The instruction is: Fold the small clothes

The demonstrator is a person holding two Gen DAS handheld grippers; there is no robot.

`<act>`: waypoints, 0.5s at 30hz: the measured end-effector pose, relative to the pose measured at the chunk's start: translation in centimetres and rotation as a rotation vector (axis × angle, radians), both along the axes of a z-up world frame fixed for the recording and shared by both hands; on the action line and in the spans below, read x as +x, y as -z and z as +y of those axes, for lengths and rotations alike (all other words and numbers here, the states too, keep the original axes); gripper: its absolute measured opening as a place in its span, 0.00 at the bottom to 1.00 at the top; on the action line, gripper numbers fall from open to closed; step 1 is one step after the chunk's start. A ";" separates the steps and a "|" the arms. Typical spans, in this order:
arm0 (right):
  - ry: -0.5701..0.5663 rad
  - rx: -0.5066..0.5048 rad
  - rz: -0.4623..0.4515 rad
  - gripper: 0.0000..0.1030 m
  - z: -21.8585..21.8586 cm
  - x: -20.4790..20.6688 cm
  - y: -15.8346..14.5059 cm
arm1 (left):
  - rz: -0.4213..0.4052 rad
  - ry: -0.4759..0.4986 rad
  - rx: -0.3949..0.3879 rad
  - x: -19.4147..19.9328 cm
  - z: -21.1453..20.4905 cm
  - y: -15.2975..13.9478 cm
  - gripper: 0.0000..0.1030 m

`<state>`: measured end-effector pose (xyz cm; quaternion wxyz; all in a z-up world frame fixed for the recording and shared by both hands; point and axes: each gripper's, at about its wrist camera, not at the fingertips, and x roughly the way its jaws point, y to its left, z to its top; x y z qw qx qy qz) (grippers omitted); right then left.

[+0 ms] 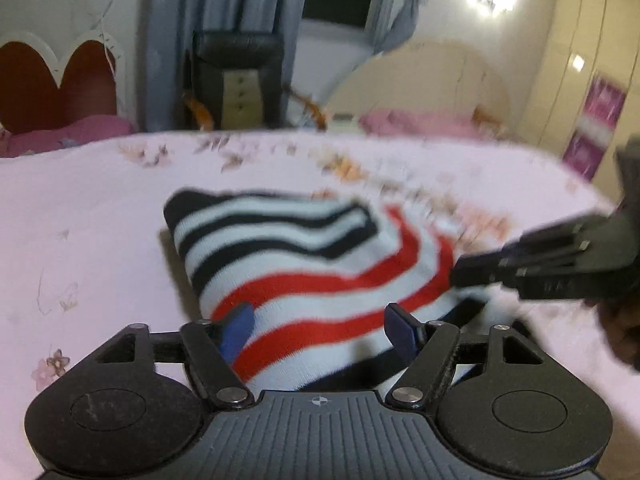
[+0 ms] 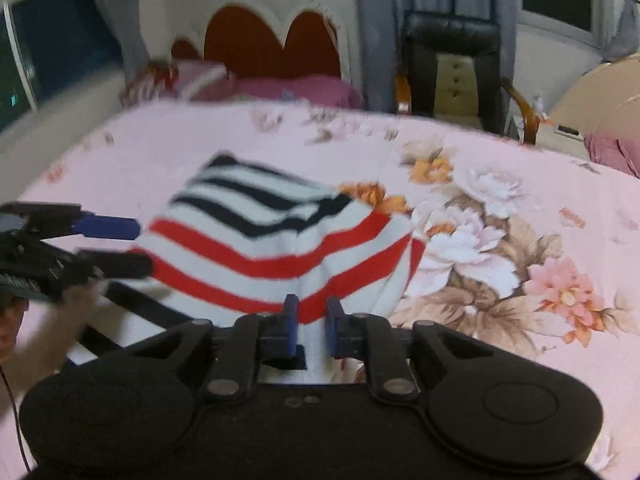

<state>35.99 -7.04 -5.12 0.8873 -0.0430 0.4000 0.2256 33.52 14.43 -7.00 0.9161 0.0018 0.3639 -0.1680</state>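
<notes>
Striped top [image 1: 304,276] bunched on pink floral bedsheet [image 2: 500,240]. Left gripper [image 1: 320,326] spread wide over its near edge, nothing gripped. Right gripper [image 2: 312,322] pinched on fabric. Black chair [image 2: 452,64], heart headboard [image 2: 272,40] seen behind.

left gripper [image 1: 320,326]: jaws spread wide, low, pointing forward | right gripper [image 2: 312,322]: jaws nearly together, a narrow gap showing

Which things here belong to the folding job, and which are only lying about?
For the job: striped garment, left gripper, right gripper, floral bedsheet as work surface.

Lying about: black chair, pink pillow, heart-shaped headboard, curtains.
</notes>
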 end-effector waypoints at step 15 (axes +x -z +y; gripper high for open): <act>0.058 -0.015 -0.061 0.13 1.5 2.8 -0.6 | -0.049 -0.063 0.043 -0.1 -0.2 -0.3 0.69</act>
